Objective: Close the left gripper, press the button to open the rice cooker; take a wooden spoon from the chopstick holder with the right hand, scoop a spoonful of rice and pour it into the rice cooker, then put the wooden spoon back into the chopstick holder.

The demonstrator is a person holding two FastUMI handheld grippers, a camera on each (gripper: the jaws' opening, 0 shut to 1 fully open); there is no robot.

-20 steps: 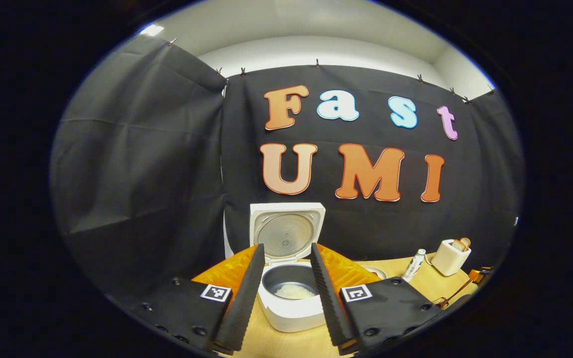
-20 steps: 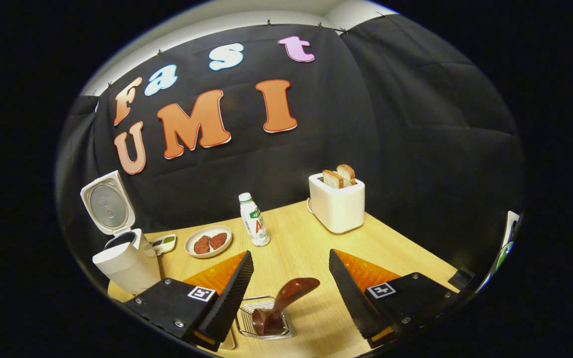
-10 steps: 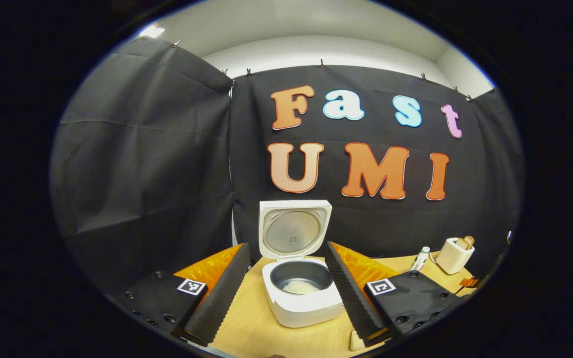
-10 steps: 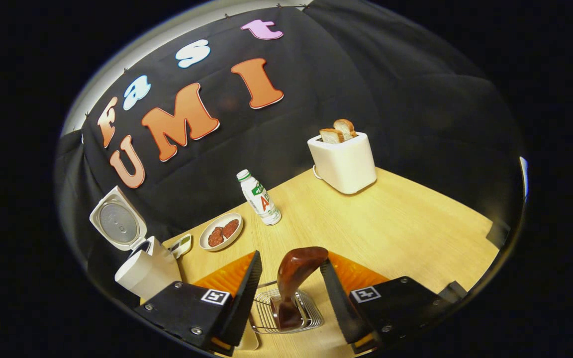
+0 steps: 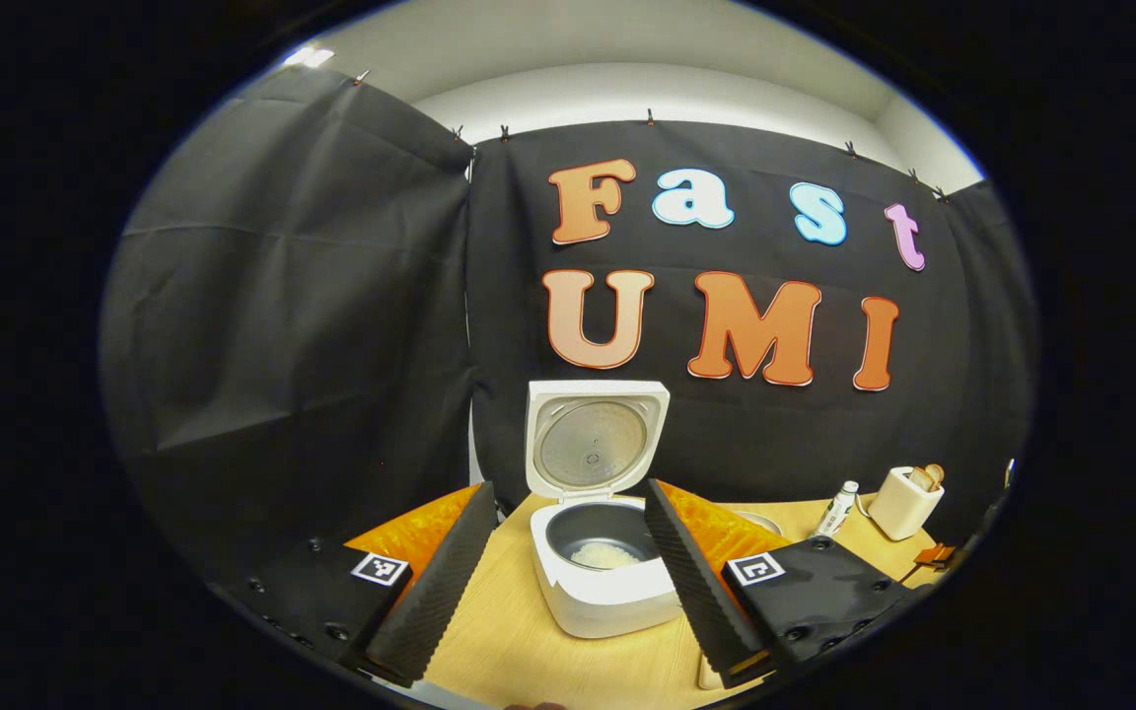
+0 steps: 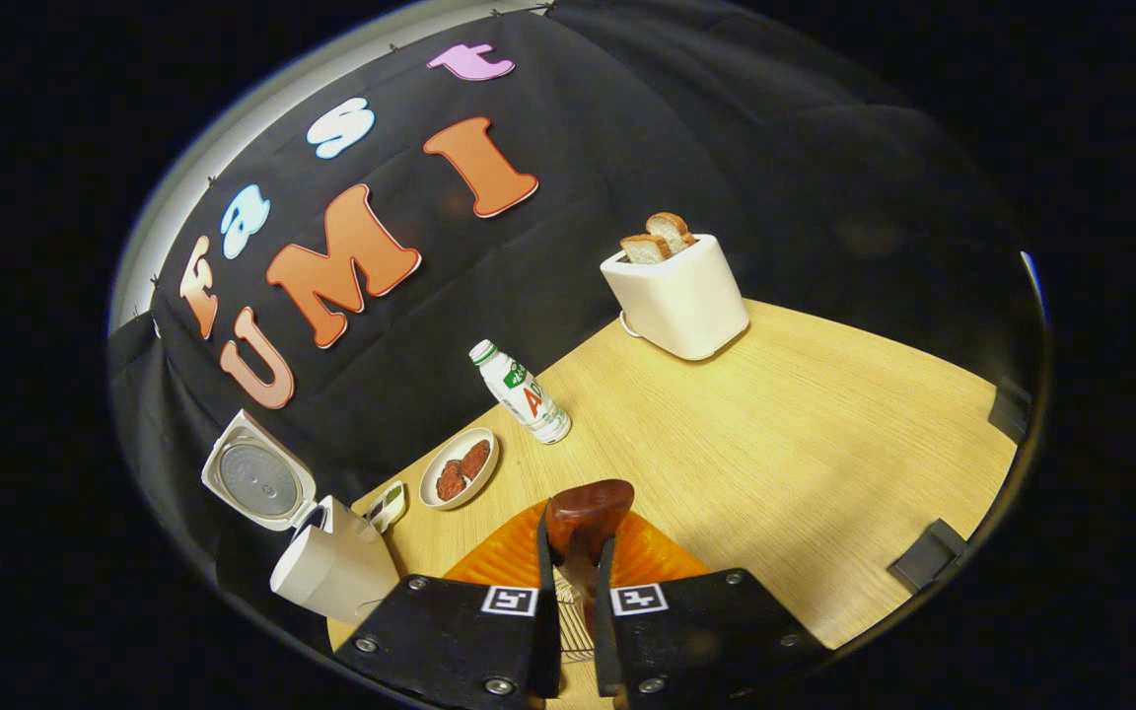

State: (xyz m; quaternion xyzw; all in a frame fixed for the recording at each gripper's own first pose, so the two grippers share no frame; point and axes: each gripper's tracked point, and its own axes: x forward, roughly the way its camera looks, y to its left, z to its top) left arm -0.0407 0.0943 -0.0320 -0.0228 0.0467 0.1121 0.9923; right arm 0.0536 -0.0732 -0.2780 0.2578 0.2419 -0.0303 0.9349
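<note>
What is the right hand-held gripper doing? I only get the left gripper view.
Observer: The right hand-held gripper is shut on the wooden spoon.
Operator: Where's the chopstick holder?
Observer: The wire chopstick holder shows between the fingers, below the grip.
Operator: Spoon clear of it?
Observer: I cannot tell; the fingers hide the spoon's lower part.
Operator: What's on the plate?
Observer: The plate carries two reddish-brown pieces, beside the bottle.

The white rice cooker (image 5: 607,592) stands on the tabletop with its lid (image 5: 596,440) swung upright and a little white rice (image 5: 600,556) in its dark pot. The dark wooden spoon (image 6: 586,513) rises from the wire chopstick holder (image 6: 576,631), bowl upward.
</note>
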